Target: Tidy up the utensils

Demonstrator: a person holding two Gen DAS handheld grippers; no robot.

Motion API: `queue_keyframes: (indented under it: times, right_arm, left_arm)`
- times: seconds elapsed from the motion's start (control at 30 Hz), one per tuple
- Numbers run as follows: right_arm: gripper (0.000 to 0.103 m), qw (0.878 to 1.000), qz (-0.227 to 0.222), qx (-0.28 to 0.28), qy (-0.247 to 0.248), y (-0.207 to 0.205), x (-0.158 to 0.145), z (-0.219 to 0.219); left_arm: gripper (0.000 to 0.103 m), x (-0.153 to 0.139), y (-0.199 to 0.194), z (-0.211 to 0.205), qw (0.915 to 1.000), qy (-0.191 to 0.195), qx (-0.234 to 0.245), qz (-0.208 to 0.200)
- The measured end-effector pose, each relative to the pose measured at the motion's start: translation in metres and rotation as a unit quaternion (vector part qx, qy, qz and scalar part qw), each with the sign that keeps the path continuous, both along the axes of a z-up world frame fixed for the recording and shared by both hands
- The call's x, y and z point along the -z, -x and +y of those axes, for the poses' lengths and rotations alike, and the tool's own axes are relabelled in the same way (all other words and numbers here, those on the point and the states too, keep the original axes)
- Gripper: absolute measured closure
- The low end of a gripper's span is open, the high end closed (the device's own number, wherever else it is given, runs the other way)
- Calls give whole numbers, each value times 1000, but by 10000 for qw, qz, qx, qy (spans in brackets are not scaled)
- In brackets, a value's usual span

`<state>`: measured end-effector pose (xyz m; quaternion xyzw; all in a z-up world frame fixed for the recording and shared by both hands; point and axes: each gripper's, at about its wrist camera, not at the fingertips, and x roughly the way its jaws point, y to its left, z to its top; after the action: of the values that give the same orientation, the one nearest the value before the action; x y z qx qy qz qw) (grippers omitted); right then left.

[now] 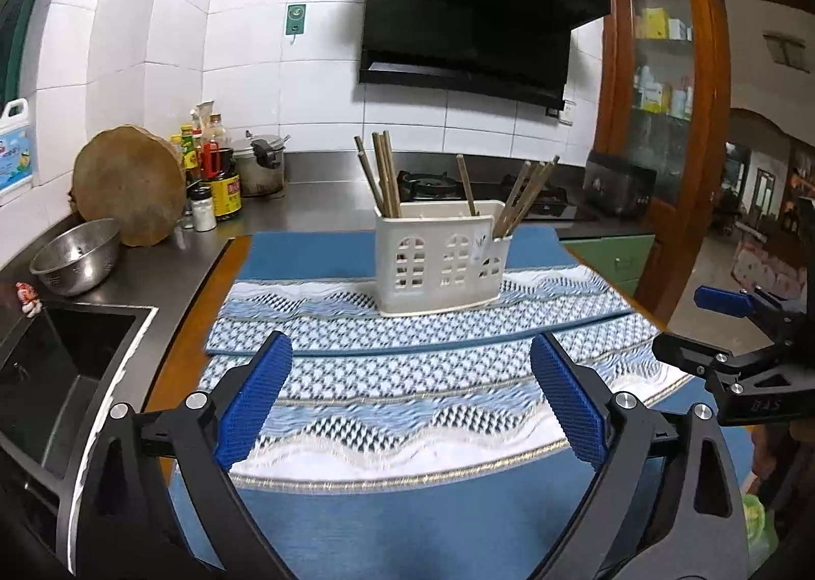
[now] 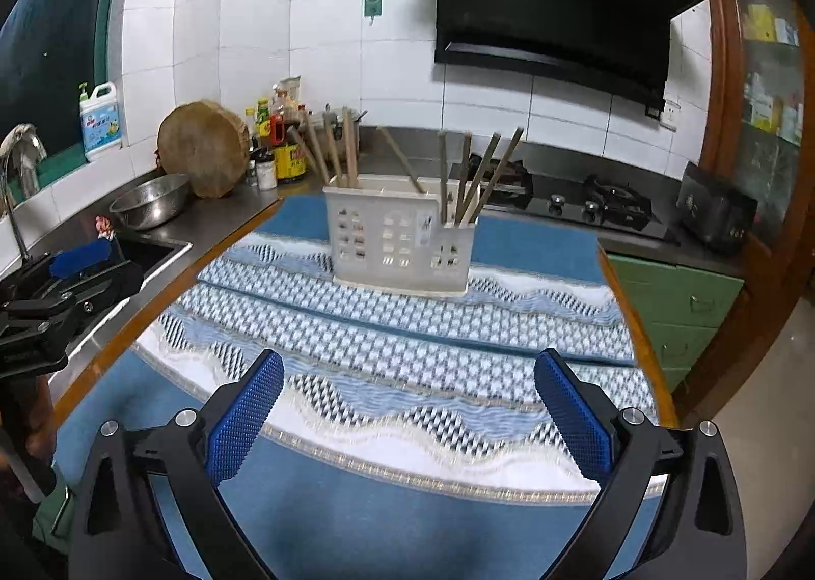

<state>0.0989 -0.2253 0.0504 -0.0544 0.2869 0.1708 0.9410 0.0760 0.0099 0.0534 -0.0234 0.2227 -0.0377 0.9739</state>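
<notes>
**Ana:** White plastic, that caddy [image 1: 442,260]. It stands upright at the far middle of the patterned blue cloth [image 1: 407,407], with wooden chopsticks [image 1: 382,175] sticking out of it in three lots: a bunch in the left compartment, one stick in the middle, a few in the small right pocket [image 2: 451,244].

**Ben:** Why split like that?

**Ana:** I'd guess they're being sorted by compartment. They lean against the walls because the slots are wider than the sticks, so the tips splay outward.

**Ben:** And the grippers?

**Ana:** Both hang near the viewer, well apart from the caddy. The left gripper [image 1: 410,396] has its blue pads spread wide with nothing between them. The right gripper [image 2: 407,407] is the same, spread and empty. Nothing lies loose on the cloth that I can see.

**Ben:** Room to move?

**Ana:** Plenty between the grippers and the caddy; that stretch of cloth is bare. A raised fold [image 1: 458,343] crosses it, which could snag anything dragged low. On the left, the wooden table edge [image 2: 168,284] runs beside the steel counter, with the sink [image 1: 61,356] and a metal bowl [image 1: 76,254] just past it. On the right, the table ends above the floor and green drawers [image 2: 682,305]. Beyond the caddy sits the hob [image 2: 586,203].

**Ben:** So come in from above?

**Ana:** That's my judgement. The splayed tips are easiest to reach from the top.
</notes>
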Motion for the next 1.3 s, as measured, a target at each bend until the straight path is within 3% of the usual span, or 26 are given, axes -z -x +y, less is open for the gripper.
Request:
queue_keyframes:
  times: [0.63, 1.3]
  right_arm:
    - [7, 9994, 5, 308, 186, 59, 29, -3]
    - [7, 9990, 178, 403, -95, 70, 37, -10]
  left_arm:
    - [5, 28, 64, 9, 9990, -159, -373, 208]
    - [5, 37, 74, 2, 9984, -292, -424, 232]
